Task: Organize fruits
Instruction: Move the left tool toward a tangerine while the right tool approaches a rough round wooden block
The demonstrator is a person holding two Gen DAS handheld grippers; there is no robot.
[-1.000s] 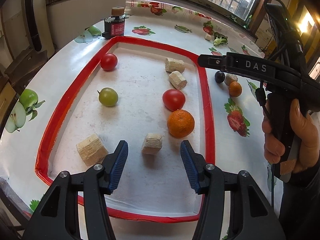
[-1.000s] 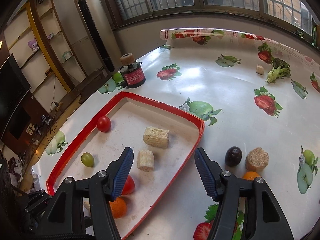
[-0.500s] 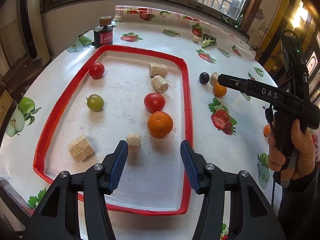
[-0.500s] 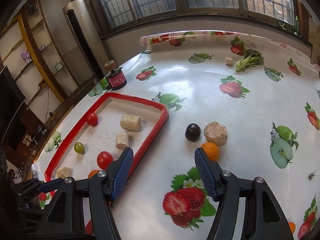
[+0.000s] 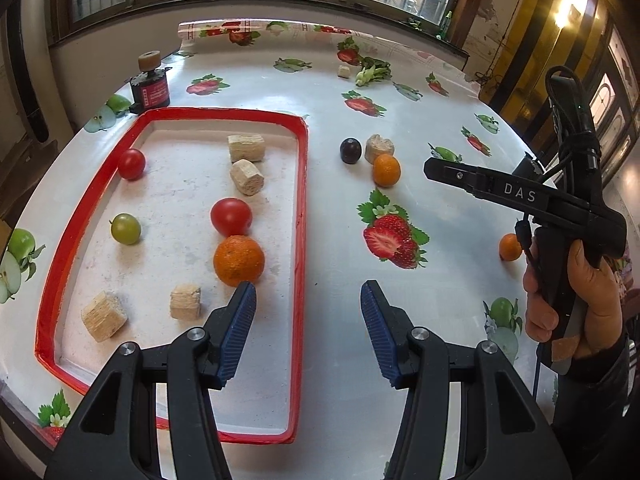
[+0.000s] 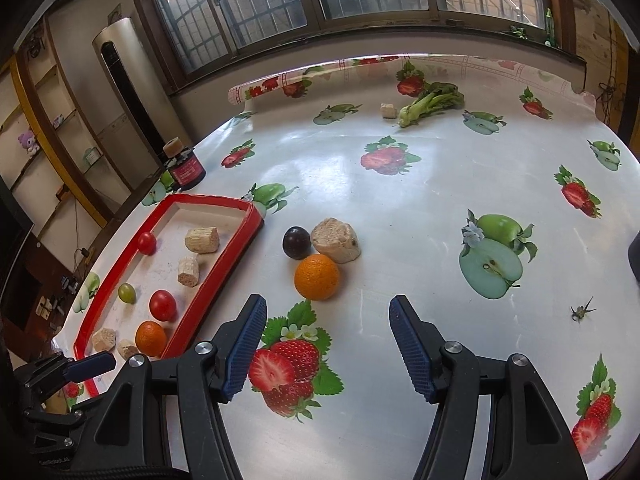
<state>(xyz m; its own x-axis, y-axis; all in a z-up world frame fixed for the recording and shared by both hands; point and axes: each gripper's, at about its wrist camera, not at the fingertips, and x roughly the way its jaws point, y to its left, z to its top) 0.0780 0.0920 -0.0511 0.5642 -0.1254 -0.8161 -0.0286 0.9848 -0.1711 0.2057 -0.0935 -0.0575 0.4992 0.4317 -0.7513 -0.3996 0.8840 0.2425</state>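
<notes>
A red-rimmed tray holds an orange, two red tomatoes, a green fruit and several beige blocks. Outside it on the table lie an orange, a dark plum and a beige chunk. Another small orange lies far right. My left gripper is open and empty over the tray's right rim. My right gripper is open and empty, just short of the loose orange.
A dark jar with a cork lid stands behind the tray. A leafy green vegetable and a small beige cube lie at the table's far side. The fruit-print tablecloth covers the table.
Both grippers have pulled back and swung right, away from the tray. The loose orange, plum and chunk now sit ahead of my right gripper. Both stay open.
</notes>
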